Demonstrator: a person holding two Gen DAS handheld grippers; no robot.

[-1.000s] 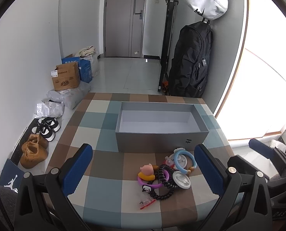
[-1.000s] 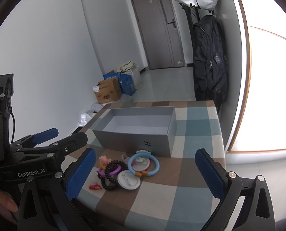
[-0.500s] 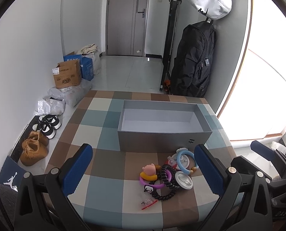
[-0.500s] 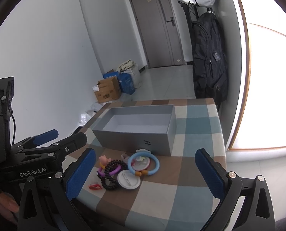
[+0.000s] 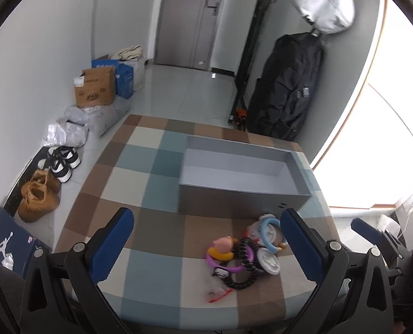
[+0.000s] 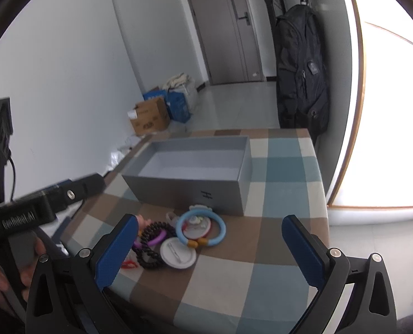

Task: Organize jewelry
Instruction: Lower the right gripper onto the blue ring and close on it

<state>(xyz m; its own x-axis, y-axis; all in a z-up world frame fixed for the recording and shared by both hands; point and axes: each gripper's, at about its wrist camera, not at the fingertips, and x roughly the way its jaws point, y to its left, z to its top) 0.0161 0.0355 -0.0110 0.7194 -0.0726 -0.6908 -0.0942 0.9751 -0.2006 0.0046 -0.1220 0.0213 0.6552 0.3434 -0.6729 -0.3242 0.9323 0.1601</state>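
Holding both grippers above checkered desk [image 5: 156,172], you keep left gripper [image 5: 206,239] and right gripper [image 6: 209,246] fingers spread, empty; jewelry pile [image 6: 178,236] beside grey box [image 6: 189,178].

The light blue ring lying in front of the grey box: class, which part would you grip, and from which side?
Grip the light blue ring at its bare right-hand arc, coming from above. It lies flat on the tablecloth, and that side is clear, while the other pieces crowd its left.
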